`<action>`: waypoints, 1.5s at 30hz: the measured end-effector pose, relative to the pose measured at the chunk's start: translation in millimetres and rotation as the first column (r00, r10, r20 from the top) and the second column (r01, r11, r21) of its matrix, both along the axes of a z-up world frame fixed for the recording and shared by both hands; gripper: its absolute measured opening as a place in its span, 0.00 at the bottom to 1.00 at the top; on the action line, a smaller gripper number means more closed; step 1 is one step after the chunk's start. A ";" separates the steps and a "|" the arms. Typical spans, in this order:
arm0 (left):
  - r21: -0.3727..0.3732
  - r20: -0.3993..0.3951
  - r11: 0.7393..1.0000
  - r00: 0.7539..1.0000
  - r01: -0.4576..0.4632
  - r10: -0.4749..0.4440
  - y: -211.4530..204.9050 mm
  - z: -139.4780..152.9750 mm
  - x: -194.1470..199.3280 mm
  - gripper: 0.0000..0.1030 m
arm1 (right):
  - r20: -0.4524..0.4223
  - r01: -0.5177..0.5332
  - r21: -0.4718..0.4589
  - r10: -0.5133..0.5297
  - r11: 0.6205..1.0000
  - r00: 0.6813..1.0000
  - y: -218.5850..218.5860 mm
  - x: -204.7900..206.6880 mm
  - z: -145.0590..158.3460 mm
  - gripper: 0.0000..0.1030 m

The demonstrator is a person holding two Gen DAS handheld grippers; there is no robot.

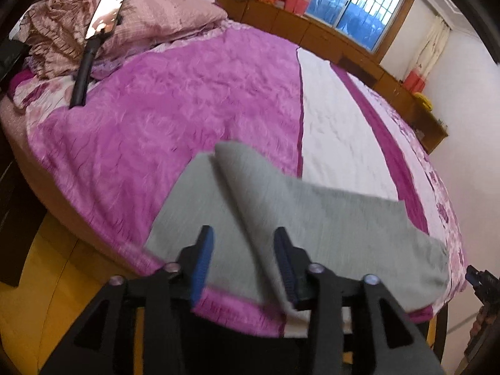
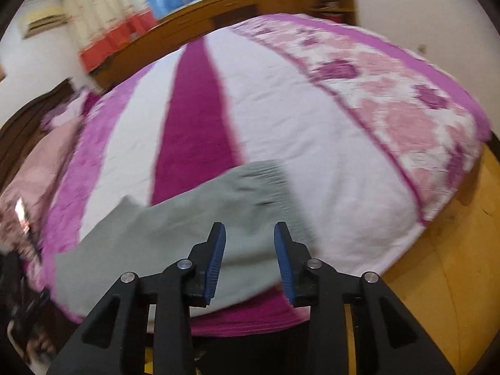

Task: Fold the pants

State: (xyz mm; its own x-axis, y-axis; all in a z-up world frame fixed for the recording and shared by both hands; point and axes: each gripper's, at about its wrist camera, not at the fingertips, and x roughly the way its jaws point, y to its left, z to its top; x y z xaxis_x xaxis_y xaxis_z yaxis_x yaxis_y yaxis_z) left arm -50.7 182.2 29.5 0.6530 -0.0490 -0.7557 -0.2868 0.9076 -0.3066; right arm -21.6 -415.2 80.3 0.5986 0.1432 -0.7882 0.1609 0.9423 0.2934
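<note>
The bed (image 1: 193,100) fills the room, its purple-and-white striped cover spread flat, and everything is best placed against its near edge, the side where the person stands. Far back from that edge lie the pink pillows (image 1: 156,18), with a phone on a black stand (image 1: 106,15) propped in front of them; beyond the bed's far side runs a wooden cabinet (image 1: 312,28) under the window (image 1: 356,3). The grey pants (image 1: 312,218) lie right along the near edge, already doubled — one layer rests on another, with a loose flap turned up in the middle and the ribbed waistband (image 2: 265,181) bunched toward the white stripe. The left gripper (image 1: 243,256) hangs just above the cloth with its jaws about half apart; the turned-up fold runs between the blue pads (image 1: 203,256) but neither pad presses on it, so I judge it has nothing in hold. The right gripper (image 2: 250,256) is over the waistband end, jaws parted a little less, with grey cloth showing below the gap and nothing pinched. The step in hand looks like letting a fold go and settling it. To do that well, I would keep both claws clear so no pad drags the top layer, then flatten that raised flap toward the near edge before taking new corners — otherwise the next fold may trap a ridge. The blur makes the cloth's exact edges hard to read.
</note>
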 end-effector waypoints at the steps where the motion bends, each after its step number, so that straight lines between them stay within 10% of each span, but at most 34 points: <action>1: 0.003 0.004 1.000 1.000 0.006 -0.006 -0.4 -0.8 4.8 0.45 | -0.003 -0.034 0.009 0.034 0.999 0.999 11.3 4.1 -2.4 0.25; 12: 0.064 -0.062 0.998 0.998 0.000 0.004 -12.8 -34.0 49.3 0.42 | -0.150 -0.188 0.020 0.189 0.982 0.970 80.8 17.8 -72.6 0.25; 14: 0.028 -0.034 0.999 0.999 0.022 -0.021 -15.6 -28.9 48.5 0.12 | -0.174 -0.183 0.028 0.185 0.983 0.967 79.0 17.5 -82.9 0.25; 21: -0.152 0.083 0.958 0.969 0.244 -0.234 -55.6 -1.1 58.5 0.23 | -0.182 -0.171 0.065 0.180 0.983 0.967 71.1 13.1 -97.9 0.25; 27: -0.231 0.003 0.922 0.948 0.311 -0.319 -95.1 -14.6 77.3 0.34 | -0.195 -0.166 0.093 0.181 0.982 0.964 67.7 11.9 -107.1 0.25; 37: 0.044 0.045 0.993 0.992 0.113 -0.115 -78.7 8.1 52.9 0.37 | -0.191 -0.158 0.123 0.179 0.980 0.965 60.9 10.8 -115.9 0.25; 45: -0.026 -0.066 0.999 0.997 0.039 -0.041 -51.1 -27.4 66.2 0.36 | -0.186 -0.157 0.125 0.179 0.980 0.966 62.0 9.4 -118.5 0.25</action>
State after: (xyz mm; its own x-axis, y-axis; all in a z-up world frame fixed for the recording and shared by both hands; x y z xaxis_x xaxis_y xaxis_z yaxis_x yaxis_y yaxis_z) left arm 15.5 131.1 2.1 0.5987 -0.0933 -0.7955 -0.2711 0.9110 -0.3109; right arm -12.2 -353.2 -38.2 0.3948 0.3192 -0.8615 0.0673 0.9251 0.3737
